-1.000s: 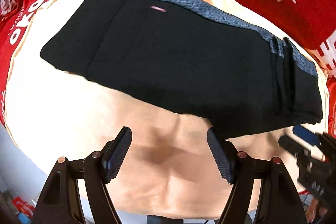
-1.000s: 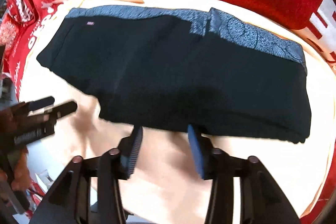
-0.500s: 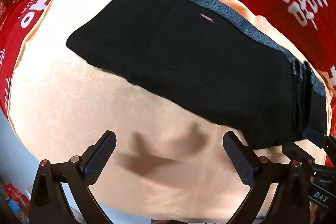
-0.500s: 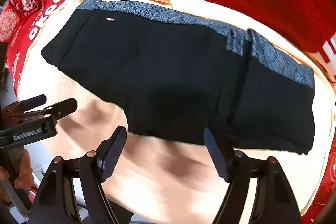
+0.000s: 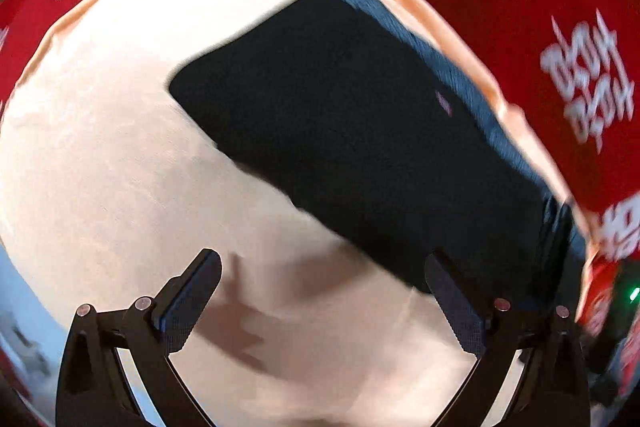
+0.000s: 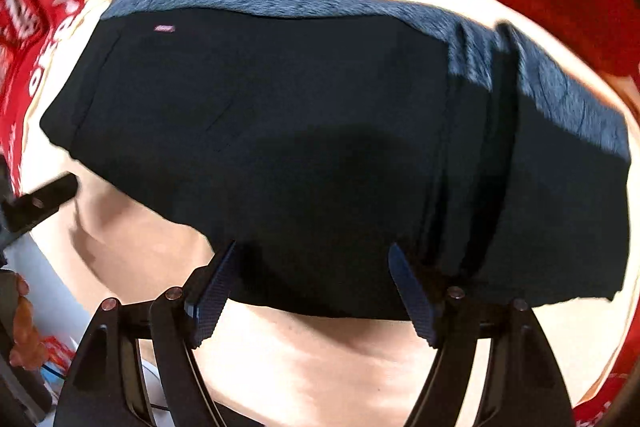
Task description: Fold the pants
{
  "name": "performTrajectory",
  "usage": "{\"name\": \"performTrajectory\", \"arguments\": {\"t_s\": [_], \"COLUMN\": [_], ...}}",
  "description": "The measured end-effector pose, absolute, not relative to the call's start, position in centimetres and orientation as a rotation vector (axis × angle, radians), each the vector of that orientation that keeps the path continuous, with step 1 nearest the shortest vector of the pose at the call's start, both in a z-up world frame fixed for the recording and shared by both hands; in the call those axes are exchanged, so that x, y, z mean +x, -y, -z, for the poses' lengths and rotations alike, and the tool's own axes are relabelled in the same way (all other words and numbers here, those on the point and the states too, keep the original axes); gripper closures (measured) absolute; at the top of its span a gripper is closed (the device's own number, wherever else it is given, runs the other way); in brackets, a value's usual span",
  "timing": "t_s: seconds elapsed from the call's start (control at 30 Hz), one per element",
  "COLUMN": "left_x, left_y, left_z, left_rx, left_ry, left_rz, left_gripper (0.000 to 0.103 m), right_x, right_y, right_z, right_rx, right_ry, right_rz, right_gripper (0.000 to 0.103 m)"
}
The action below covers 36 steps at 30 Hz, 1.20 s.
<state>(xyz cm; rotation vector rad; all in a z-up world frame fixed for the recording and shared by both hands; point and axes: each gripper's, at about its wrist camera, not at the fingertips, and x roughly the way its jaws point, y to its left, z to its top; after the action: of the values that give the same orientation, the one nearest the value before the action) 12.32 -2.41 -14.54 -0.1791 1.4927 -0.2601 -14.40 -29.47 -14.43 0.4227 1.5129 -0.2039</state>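
Hovering above the near edge of the pants, the right gripper has its jaws spread with nothing pinched between them, its fingertips framing the dark hem that lies directly ahead of it. The left gripper stands as wide as it goes, equally empty, over the bare peach cloth just off the pants' near long edge, with only its right-hand finger overlapping the fabric in the left wrist view. The pants stretch long-wise across both views, side to side as the right gripper faces them, so the right gripper is judged the nearer one for a grab at the hem. They lie flat on the peach cloth, already folded into a compact black slab with a mottled blue-grey waistband along the far edge, a tiny pink tag, and stacked fold layers at one end.
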Motion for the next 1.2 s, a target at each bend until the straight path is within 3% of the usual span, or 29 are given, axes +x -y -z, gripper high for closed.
{"name": "performTrajectory", "arguments": {"t_s": [0.3, 0.63, 0.93, 1.13, 1.2], "left_x": [13.0, 15.0, 16.1, 17.3, 17.4], "left_y": [-1.7, -0.7, 2.5, 4.2, 4.9], "left_z": [13.1, 16.4, 14.3, 16.3, 16.1], "left_rx": [-0.372, -0.671, -0.538, -0.484, -0.429], "left_ry": [-1.416, -1.39, -1.316, -1.39, -1.399], "left_rz": [0.336, 0.377, 0.404, 0.299, 0.249], "left_gripper": [0.001, 0.001, 0.001, 0.001, 0.009], "right_x": [-15.1, -15.5, -15.0, -14.2, -13.8], "right_y": [29.4, 28.6, 27.8, 28.1, 28.4], "right_z": [14.4, 14.5, 14.7, 14.6, 13.6], "right_rx": [0.408, 0.361, 0.36, 0.36, 0.371], "right_ry": [-1.5, -1.497, -1.499, -1.506, -1.497], "right_rz": [0.165, 0.147, 0.141, 0.129, 0.124], "right_gripper": [0.024, 0.019, 0.018, 0.017, 0.017]}}
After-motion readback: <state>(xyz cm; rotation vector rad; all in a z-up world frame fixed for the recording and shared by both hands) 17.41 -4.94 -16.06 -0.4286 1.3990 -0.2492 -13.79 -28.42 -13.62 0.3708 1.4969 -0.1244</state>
